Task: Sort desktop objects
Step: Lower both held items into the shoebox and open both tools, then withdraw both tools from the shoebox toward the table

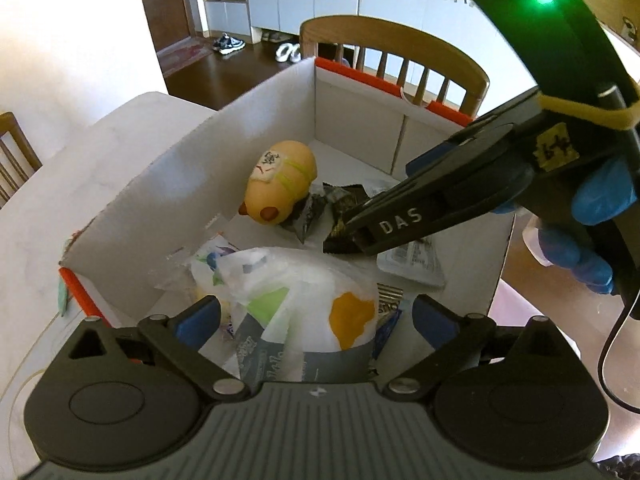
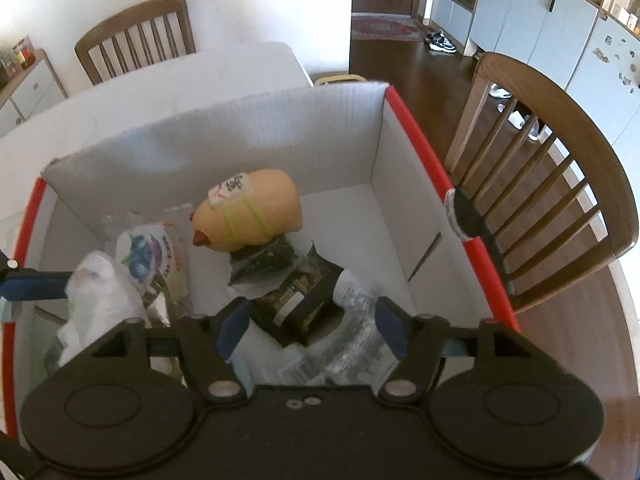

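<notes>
Both the left gripper (image 1: 316,322) and right gripper (image 2: 310,326) hung open, holding nothing, over the white box (image 2: 224,140). Wrappers, a white bag (image 1: 280,276) and a toy (image 2: 248,212) lay inside at frame centre (sorting seemingly near done; any leftovers lay outside the frame).

Bright daylight washes out the white tabletop (image 1: 60,184) toward nine o'clock; fisheye bending curves the edges, and crinkled clear plastic wrappers (image 2: 352,344) at six o'clock blur.

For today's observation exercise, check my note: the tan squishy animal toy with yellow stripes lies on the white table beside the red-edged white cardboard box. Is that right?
Not quite. The tan squishy animal toy with yellow stripes lies inside the red-edged white cardboard box, resting among dark wrappers, not on the table beside it. The right wrist view shows this.
</notes>
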Motion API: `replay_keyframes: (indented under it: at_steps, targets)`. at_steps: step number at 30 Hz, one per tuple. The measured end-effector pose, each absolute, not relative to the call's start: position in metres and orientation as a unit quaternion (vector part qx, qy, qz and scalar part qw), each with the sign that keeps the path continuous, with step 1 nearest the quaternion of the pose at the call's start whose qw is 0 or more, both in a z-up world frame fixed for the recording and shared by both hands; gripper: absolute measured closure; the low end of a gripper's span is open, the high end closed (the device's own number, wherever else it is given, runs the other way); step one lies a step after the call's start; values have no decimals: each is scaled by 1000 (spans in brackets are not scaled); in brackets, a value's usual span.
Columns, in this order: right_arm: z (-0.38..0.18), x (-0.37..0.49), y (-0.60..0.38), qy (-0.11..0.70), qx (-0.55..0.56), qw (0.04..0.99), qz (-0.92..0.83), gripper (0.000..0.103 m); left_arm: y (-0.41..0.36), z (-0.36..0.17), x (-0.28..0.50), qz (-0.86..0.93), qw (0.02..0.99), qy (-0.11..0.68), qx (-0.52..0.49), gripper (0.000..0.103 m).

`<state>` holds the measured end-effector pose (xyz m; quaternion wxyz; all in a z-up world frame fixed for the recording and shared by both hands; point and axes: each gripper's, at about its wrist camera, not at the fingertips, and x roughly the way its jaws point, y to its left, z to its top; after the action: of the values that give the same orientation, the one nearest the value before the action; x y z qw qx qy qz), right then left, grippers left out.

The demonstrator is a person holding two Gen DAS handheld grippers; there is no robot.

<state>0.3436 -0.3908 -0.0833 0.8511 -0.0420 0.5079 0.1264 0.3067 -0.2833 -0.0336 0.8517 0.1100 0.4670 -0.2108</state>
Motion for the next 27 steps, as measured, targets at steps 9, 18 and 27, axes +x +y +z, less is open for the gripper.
replay_keyframes:
  at_steps: [9, 18, 27]
  targets:
    - [-64, 328, -397, 484, -25, 862, 149, 20, -275, -22, 297, -195, 866, 451, 92, 0]
    - [-49, 321, -400, 483, -13, 863, 147, 15, -271, -11, 283, -190, 876, 434, 90, 0]
    - [-38, 313, -404, 472, 6, 871, 138, 14, -264, 3, 266, -184, 889, 410, 91, 0]
